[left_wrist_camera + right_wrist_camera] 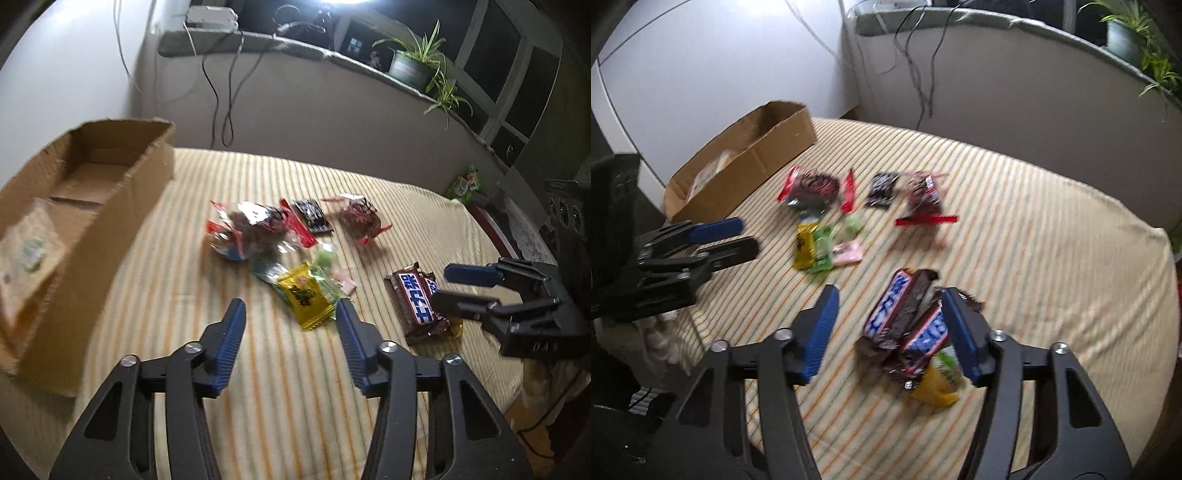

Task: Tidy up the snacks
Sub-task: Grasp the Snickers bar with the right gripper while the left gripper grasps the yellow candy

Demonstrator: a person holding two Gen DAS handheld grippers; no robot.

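Surface: bed (369,206) with a yellow-striped sheet; the snacks lie loose on it.
Cardboard box (122,192): open, at the bed's left edge; a pale packet (26,254) lies inside at the near end.
Left claw (290,314): spread wide, pinching nothing, above the sheet; yellow sachet (304,295) lies between and just beyond its tips.
Right claw (890,306): spread wide, nothing pinched; chocolate bars (908,325) lie between its fingers, closer to the right finger. Contact cannot be judged through the blur.
Mid-bed cluster: red-trimmed clear bags (251,225), a black sachet (312,216), green wrappers (325,262) beside the yellow sachet.
Background: potted plant (413,62) on the window ledge.
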